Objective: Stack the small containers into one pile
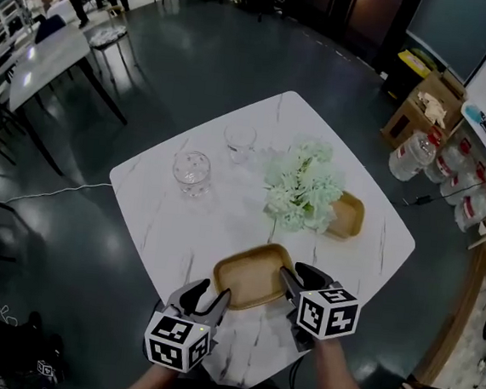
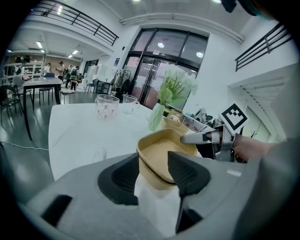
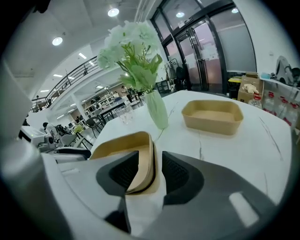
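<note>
A tan rectangular container (image 1: 248,275) (image 2: 164,150) (image 3: 126,145) lies on the white marble table (image 1: 180,226) near its front edge. My left gripper (image 1: 207,297) (image 2: 153,171) stands open, and the container's near-left corner sits between its jaws. At the container's right end my right gripper (image 1: 301,278) (image 3: 151,171) is open too, its jaws astride the thin wall, which shows a gap to the right pad. A second tan container (image 1: 348,215) (image 3: 213,115) rests further back on the right, beyond the flowers.
A vase of pale green flowers (image 1: 303,187) (image 3: 157,110) stands just behind the near container. Two clear glasses (image 1: 192,172) (image 1: 240,142) are at the table's far left. Cardboard boxes and water bottles (image 1: 413,154) sit on the floor to the right.
</note>
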### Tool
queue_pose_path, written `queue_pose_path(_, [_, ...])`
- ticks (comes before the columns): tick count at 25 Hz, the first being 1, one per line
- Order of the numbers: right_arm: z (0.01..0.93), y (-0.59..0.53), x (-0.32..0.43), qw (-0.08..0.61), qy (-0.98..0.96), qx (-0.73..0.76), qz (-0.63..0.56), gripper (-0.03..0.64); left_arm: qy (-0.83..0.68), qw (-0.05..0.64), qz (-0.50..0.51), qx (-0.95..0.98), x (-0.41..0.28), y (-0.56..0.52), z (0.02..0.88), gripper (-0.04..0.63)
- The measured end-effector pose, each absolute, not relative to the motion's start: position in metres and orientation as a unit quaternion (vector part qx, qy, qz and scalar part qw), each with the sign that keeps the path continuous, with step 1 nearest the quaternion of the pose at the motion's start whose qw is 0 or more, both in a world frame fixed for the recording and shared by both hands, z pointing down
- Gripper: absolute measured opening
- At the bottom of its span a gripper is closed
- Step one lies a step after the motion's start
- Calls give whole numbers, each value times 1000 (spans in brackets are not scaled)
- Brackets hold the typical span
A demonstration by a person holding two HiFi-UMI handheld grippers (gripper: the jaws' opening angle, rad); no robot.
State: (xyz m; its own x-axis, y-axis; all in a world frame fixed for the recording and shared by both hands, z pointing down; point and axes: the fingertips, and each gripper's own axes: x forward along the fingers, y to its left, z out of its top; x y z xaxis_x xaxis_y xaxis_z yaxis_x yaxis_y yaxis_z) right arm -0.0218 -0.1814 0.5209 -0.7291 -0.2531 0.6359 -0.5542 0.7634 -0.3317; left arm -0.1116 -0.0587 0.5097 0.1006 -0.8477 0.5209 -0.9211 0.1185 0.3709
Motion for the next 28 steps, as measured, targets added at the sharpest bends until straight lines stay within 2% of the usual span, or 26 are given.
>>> queue_pose_path(12, [539,-182,-23,299,-886,228,272,123,-671,360,56,647,-113,-65,530,187])
queue_pose_path(21, [547,-180,-18,312,-880,239,268,44,-660,370,61,651,-106,-67,537,175])
queue_pose_path(28, [548,-179,-12,313,-876,252,266,31,-655,369,67,656,-101,-66,537,163])
